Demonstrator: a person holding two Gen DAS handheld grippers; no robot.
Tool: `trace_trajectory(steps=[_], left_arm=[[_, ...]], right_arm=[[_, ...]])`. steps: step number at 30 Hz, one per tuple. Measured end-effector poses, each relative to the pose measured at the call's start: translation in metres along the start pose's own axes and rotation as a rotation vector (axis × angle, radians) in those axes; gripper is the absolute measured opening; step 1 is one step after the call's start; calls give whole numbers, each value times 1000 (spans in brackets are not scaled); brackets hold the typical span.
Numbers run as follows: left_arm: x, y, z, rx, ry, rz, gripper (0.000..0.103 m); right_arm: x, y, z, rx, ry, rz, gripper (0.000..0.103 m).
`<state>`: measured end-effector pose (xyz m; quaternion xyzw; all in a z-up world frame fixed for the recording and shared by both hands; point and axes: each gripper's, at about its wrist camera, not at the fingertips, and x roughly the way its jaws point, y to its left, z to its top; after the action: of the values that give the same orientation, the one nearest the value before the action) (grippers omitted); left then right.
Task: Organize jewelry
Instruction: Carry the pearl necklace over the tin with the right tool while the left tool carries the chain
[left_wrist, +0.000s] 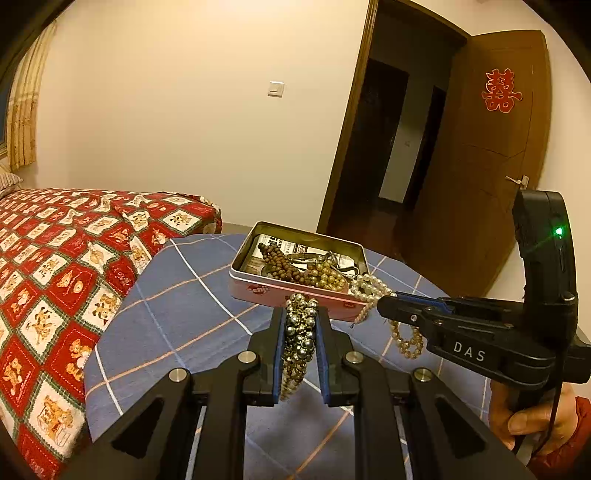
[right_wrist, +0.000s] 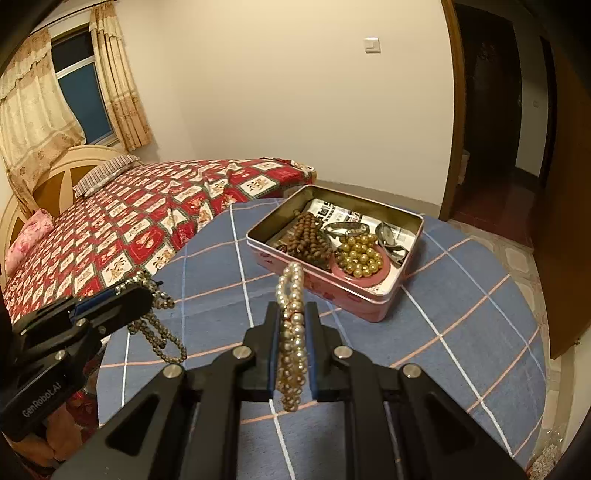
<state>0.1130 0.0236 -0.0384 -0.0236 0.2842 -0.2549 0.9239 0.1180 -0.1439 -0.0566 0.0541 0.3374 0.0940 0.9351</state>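
A pink open tin (left_wrist: 258, 291) (right_wrist: 373, 306) stands on the blue checked tablecloth. Inside lie brown wooden beads (left_wrist: 282, 264) (right_wrist: 308, 236), gold beads (left_wrist: 328, 278) (right_wrist: 360, 258) and silver bangles (right_wrist: 347, 229). My left gripper (left_wrist: 300, 317) is shut on a dark metallic bead necklace (left_wrist: 300, 332), held above the cloth just in front of the tin; it also shows in the right wrist view (right_wrist: 157, 295). My right gripper (right_wrist: 291, 314) is shut on a pearl necklace (right_wrist: 291, 332), held near the tin's front; in the left wrist view (left_wrist: 384, 299) the pearls (left_wrist: 369, 286) drape at the tin's corner.
The round table (right_wrist: 461, 314) is covered in blue checked cloth. A bed with a red patterned cover (left_wrist: 55, 277) (right_wrist: 147, 214) lies to the left. A brown open door (left_wrist: 491, 147) and dark doorway are at the right. A window with curtains (right_wrist: 77, 81) is far left.
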Motion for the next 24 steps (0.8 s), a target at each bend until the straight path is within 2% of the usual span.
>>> trace_trajectory(steps=[24], left_arm=[[40,-11,-1,-8,59,-56,15]], right_arm=[[13,-43,-7,96,38,-22,16]])
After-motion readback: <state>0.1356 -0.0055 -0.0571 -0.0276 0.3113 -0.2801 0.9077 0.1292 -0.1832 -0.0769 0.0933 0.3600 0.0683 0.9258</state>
